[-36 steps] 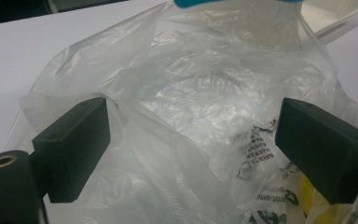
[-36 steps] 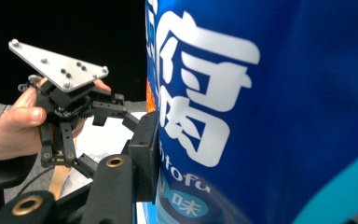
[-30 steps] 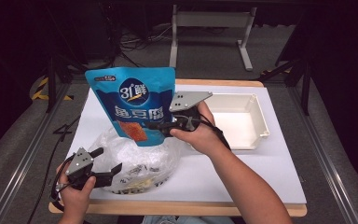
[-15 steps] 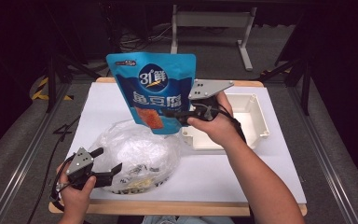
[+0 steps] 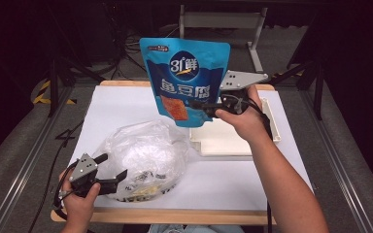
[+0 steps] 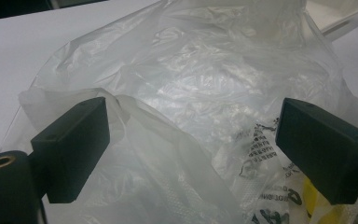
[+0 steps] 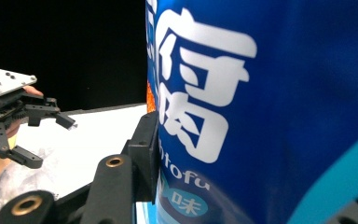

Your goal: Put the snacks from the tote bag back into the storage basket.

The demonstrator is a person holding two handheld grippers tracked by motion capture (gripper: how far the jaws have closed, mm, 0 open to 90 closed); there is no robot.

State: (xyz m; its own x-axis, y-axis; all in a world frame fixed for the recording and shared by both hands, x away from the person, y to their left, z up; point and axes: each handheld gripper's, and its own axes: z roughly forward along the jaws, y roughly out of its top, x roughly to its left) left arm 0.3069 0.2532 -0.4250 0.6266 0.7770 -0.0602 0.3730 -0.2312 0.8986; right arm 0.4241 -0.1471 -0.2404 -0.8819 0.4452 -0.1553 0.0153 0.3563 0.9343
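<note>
White table (image 5: 126,104) holds one clear plastic bag (image 5: 145,155) and one tray (image 5: 223,141); right gripper (image 5: 201,108) clamps one blue pouch (image 5: 187,77), left gripper (image 5: 111,172) gapes wide at the bag.

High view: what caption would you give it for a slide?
Right gripper holds a blue snack pouch above a white tray.

1 blue pouch (image 5: 187,77), 1 plastic bag (image 5: 145,150), 1 white tray (image 5: 223,141), 2 grippers.
</note>
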